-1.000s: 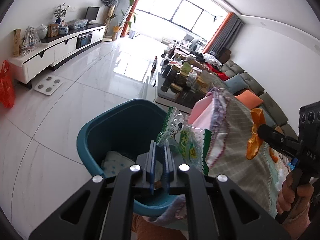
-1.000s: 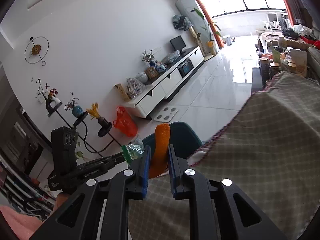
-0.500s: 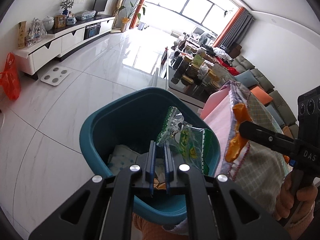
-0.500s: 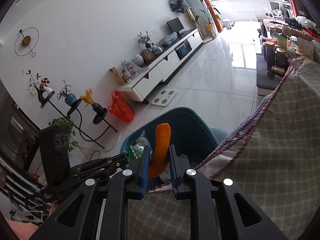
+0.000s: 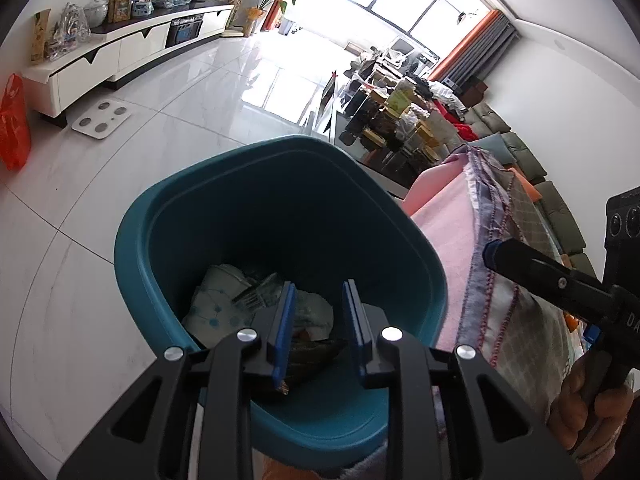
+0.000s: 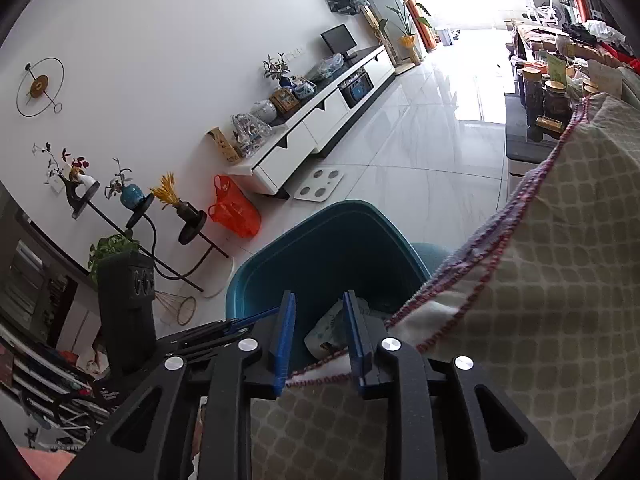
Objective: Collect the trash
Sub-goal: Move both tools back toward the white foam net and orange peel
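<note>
Hovering above the teal wastebasket (image 5: 276, 216), both tongs empty. Left gripper (image 5: 318, 328) opening, narrow gap, nothing between the blue pads, pointed down into the bin mouth. Right gripper (image 6: 318, 336) likewise opening, empty, poised at the rim beside the checked blanket (image 6: 540, 280). Collected trash, white wrappers (image 5: 224, 300) and dark scraps, directly below the left tongs on the bin floor. No further litter visible nearby.
</note>
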